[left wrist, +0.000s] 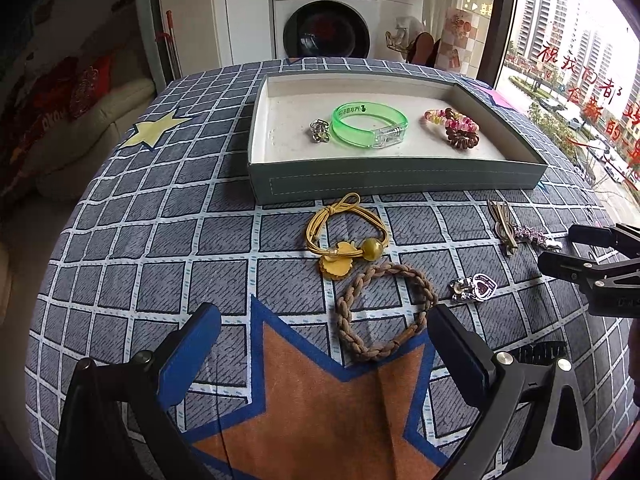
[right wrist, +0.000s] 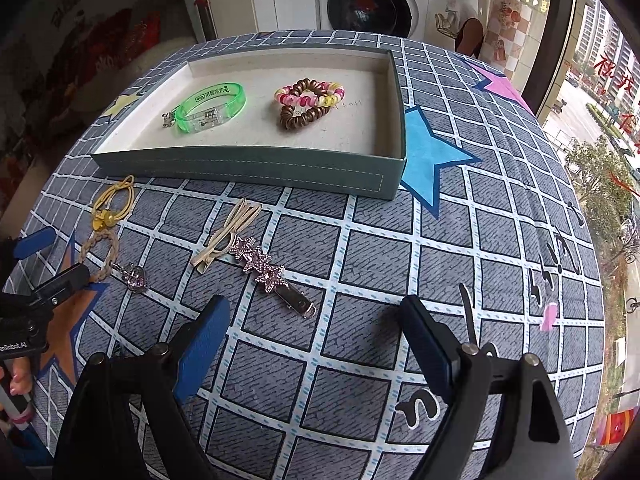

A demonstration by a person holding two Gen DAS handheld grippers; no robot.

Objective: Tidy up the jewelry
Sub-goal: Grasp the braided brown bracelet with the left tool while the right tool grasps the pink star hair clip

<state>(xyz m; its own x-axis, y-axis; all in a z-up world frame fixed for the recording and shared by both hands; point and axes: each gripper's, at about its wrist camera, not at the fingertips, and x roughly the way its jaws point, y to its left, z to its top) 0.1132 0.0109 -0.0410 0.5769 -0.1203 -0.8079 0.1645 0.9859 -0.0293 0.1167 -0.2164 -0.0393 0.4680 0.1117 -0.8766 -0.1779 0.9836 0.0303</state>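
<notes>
A grey-green tray (left wrist: 392, 182) (right wrist: 248, 162) holds a green bangle (left wrist: 370, 124) (right wrist: 212, 106), a silver ring (left wrist: 319, 131), and coiled hair ties (left wrist: 454, 126) (right wrist: 310, 102). On the checked cloth lie a yellow hair tie with a bead (left wrist: 346, 236) (right wrist: 110, 204), a brown braided tie (left wrist: 384, 312) (right wrist: 98, 254), a heart charm (left wrist: 476, 286) (right wrist: 136, 278), a beige clip (left wrist: 502, 226) (right wrist: 226, 236) and a pink star clip (right wrist: 272, 276) (left wrist: 534, 236). My left gripper (left wrist: 324, 344) (right wrist: 50, 256) stands open around the braided tie's near end. My right gripper (right wrist: 314, 338) (left wrist: 556, 246) is open, empty, just short of the star clip.
The table's round edge drops off on all sides. A washing machine (left wrist: 326, 20) stands behind the table, a sofa (left wrist: 80, 120) at the left and a window (left wrist: 580, 80) at the right. A hand (right wrist: 18, 384) grips the left tool's handle.
</notes>
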